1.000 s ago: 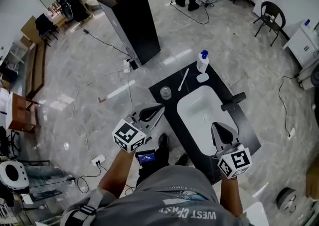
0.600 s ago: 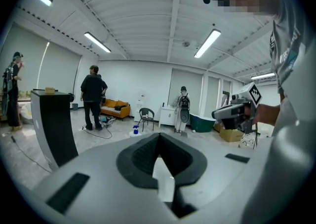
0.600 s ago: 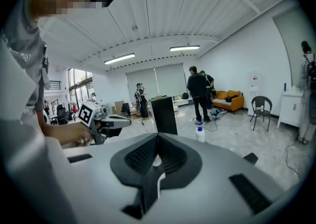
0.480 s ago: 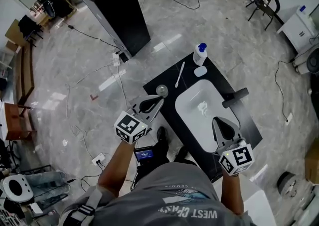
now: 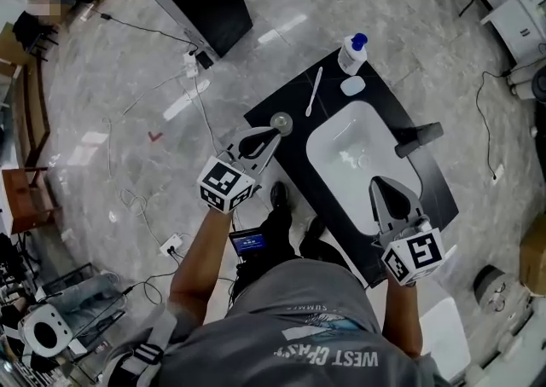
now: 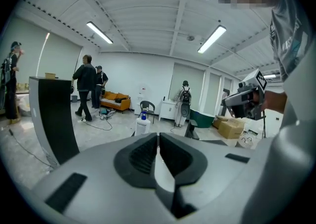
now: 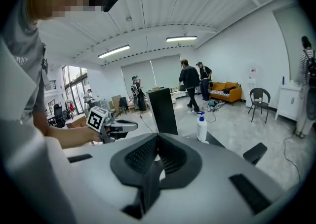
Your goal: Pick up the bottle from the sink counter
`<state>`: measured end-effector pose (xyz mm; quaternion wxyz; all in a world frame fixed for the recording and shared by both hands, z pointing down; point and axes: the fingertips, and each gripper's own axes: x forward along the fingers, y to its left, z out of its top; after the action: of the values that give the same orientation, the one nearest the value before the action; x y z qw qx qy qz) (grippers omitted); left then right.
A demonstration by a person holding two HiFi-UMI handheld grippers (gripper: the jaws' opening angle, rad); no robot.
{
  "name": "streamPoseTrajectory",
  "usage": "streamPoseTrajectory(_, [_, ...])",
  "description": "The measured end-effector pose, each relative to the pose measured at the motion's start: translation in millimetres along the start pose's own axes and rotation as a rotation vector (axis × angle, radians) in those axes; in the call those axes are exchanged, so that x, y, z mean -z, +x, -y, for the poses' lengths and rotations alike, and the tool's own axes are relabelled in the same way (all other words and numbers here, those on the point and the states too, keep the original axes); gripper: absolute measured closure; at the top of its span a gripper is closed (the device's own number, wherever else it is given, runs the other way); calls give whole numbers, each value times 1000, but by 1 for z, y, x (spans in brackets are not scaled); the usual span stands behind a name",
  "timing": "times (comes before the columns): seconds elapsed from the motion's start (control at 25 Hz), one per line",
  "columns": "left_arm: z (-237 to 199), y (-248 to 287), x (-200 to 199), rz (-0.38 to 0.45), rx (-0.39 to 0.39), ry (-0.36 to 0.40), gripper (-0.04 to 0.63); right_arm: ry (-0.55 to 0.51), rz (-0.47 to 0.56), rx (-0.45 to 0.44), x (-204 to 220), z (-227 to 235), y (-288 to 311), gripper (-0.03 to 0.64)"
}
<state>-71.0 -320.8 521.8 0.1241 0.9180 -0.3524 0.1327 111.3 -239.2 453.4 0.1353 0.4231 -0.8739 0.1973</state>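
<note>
1. The right gripper (image 5: 381,191) hangs over the near end of the sink (image 5: 341,174), jaws closed on nothing.
2. The left gripper (image 5: 273,136), left of the sink, is closed and empty. Its tip partly covers a small round thing (image 5: 281,124), too unclear to name.
3. The bottle (image 5: 351,54) stands upright on the desk (image 5: 286,106), just beyond the sink's far end, untouched.

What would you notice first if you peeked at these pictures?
The big white oval sink set in the slim black counter jumps out, right in the middle of the head view. A white bottle with a blue cap stands at the counter's far corner. Two grey claws with black-and-white marker cubes hang close by, both shut and empty: the left claw at the counter's left edge, the right claw over the sink's near end.
</note>
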Motion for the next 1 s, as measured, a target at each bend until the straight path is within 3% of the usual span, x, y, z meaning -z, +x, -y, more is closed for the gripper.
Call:
streamPoseTrajectory(0.28, [-19,10,36,-21,-15,-22,513,11,-43,7,15,-6,8,615])
streamPoseTrajectory(0.72, [-38,35,80,-77,-4,8,378,34,-94,7,30,-15,23,615])
streamPoseTrajectory(1.0, [-49,49,114,-95,-16,18,244,49,-124,15,41,-18,29,615])
